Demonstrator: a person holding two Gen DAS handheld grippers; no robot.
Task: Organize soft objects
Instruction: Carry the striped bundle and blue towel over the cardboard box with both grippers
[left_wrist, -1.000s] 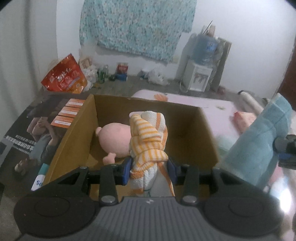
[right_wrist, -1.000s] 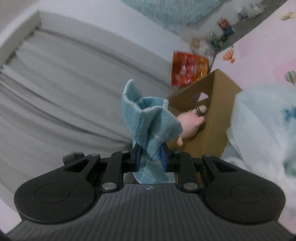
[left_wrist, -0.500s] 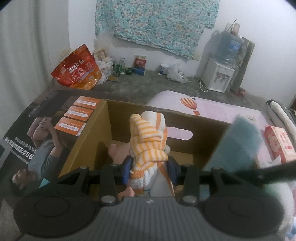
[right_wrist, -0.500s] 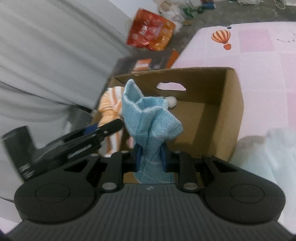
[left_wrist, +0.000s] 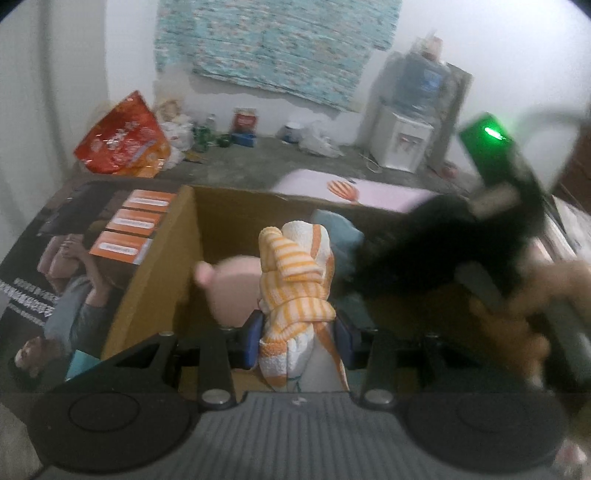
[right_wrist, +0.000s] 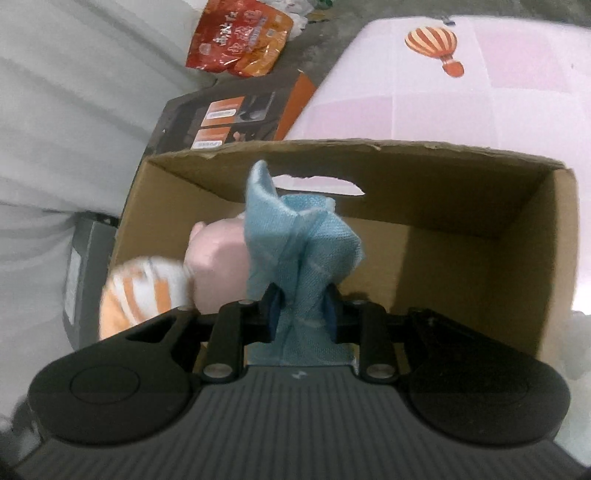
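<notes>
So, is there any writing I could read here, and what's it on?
Red snack bag: large yellow Chinese characters, too blurred to quote.
Printed box: its orange labels and white lines of characters are too small and blurred to read.
Nothing can be quoted with confidence.

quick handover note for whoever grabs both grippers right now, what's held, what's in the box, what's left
Left gripper: shut on the orange striped towel, held over the cardboard box.
Right gripper: its jaws have just been opening, the blue cloth between the pads and above the box.
Done: pink plush toy already lies in the box.
Left: drop both cloths in.
</notes>
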